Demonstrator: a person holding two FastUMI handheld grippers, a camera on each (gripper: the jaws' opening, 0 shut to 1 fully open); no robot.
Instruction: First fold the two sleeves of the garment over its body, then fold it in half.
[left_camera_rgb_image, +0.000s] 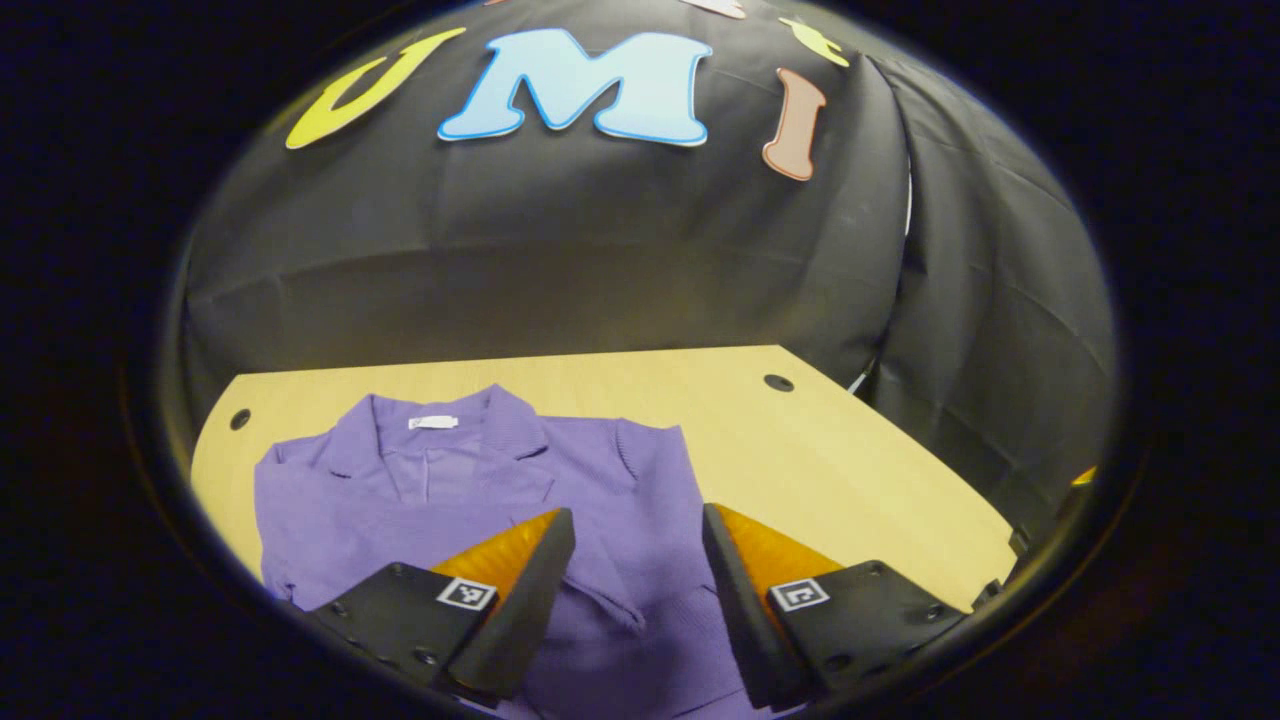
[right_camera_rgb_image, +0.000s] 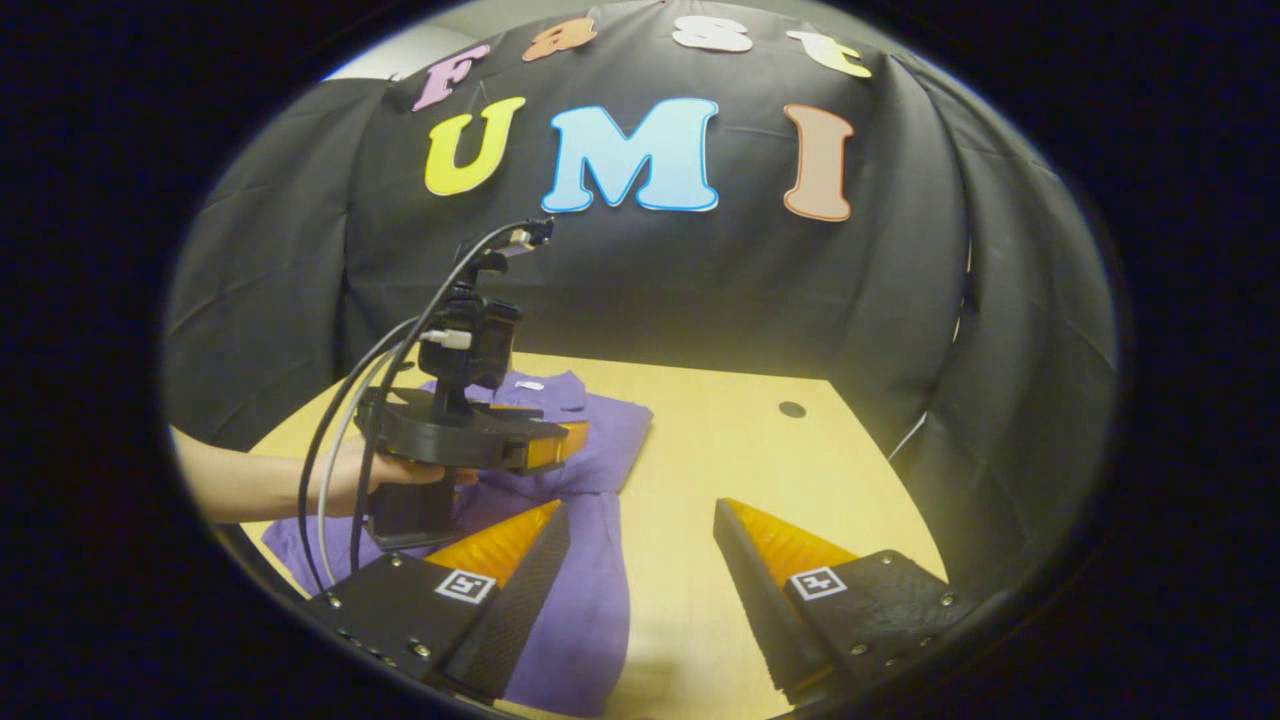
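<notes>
Black cloth draped the booth behind a pale wooden table (left_camera_rgb_image: 800, 440) with small dark holes. On it lay a purple knit shirt (left_camera_rgb_image: 450, 490), collar toward the wall, soft and ribbed. The left gripper (left_camera_rgb_image: 638, 580) hovered over the shirt's body, fingers spread wide — nothing between them. The right gripper (right_camera_rgb_image: 640, 580) hung off the shirt's edge, fingers apart too; a hand (right_camera_rgb_image: 385, 470) held the left one level above the collar

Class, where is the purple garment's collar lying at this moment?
In the left gripper view the collar lies at the far end of the garment, toward the booth wall, near the table hole at far left, beyond the open left tongs.
</notes>
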